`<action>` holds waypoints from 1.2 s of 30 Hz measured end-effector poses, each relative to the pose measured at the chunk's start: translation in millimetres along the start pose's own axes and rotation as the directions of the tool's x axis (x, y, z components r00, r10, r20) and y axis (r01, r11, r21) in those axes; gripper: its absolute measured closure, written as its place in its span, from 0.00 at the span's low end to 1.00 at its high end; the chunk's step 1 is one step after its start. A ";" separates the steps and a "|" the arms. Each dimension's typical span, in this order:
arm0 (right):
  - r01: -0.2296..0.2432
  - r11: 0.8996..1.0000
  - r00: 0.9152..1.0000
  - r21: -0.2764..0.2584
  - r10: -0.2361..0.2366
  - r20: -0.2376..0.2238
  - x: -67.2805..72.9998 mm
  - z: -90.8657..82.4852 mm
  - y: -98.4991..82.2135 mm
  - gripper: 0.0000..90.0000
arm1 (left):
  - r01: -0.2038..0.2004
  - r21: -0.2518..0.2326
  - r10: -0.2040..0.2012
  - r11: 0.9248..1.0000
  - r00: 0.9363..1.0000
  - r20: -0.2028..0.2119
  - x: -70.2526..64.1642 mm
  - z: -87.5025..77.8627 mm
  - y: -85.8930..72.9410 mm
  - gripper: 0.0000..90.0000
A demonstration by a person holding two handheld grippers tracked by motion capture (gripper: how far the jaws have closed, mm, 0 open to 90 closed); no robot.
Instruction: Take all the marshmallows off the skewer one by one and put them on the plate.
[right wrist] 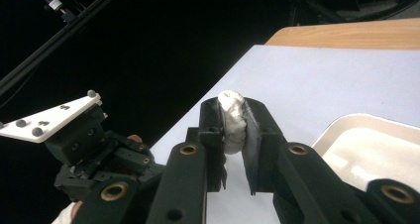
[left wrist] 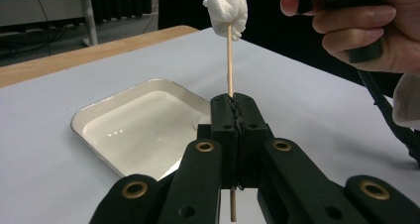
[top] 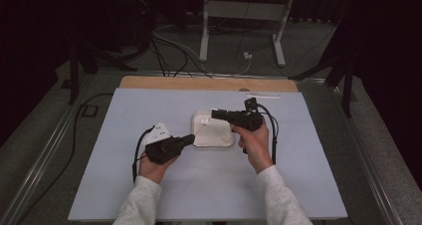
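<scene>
Over the pale blue table (top: 149, 195), beside the white tray (left wrist: 99, 116), the left gripper (left wrist: 233, 110) is clamping an upright wooden skewer (left wrist: 230, 60) while the right gripper (right wrist: 233, 122) is pinching the marshmallow (right wrist: 233, 120) at its top.

A white rectangular tray (top: 213, 140) sits near the middle of a pale blue-grey table cover (top: 149, 200) — its far edge leaves a strip of wooden tabletop (top: 174, 82) bare. Beyond, on the dark floor, stand a grey metal frame (top: 242, 11) and loose cables (top: 174, 48).
</scene>
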State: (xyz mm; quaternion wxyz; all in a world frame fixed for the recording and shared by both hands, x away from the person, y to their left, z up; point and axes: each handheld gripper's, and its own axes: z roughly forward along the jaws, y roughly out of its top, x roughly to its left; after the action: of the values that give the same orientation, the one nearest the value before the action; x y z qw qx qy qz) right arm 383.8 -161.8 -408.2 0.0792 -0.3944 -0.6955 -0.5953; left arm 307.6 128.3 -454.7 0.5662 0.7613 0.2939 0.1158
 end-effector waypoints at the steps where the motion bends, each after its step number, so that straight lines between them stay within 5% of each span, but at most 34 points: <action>1: -0.004 1.000 1.000 -0.004 0.004 0.001 0.0 -0.3 0.1 0.90 | 0.000 -0.001 0.000 1.000 1.000 0.001 0.0 -0.2 0.2 1.00; 12: -0.008 1.000 0.999 -0.028 0.009 0.035 -1.2 -3.1 1.4 0.90 | -0.010 0.007 0.010 1.000 1.000 -0.006 -0.3 -1.6 2.1 1.00; 25: 0.013 0.997 0.991 -0.075 -0.003 0.134 -6.4 -8.4 -1.4 0.92 | -0.020 0.043 0.021 0.999 0.999 -0.026 0.2 -0.7 1.8 1.00; 36: 0.062 0.997 0.982 -0.054 -0.051 0.182 -4.6 -8.1 -3.1 0.92 | -0.052 0.092 0.057 0.994 0.997 -0.058 -1.8 0.8 2.2 1.00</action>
State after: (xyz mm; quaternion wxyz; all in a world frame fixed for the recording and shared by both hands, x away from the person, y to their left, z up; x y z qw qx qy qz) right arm 382.0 -171.0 -411.0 -0.0129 -0.4290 -0.6929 -0.5794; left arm 307.2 126.2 -452.7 0.5187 0.7901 0.2948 0.1408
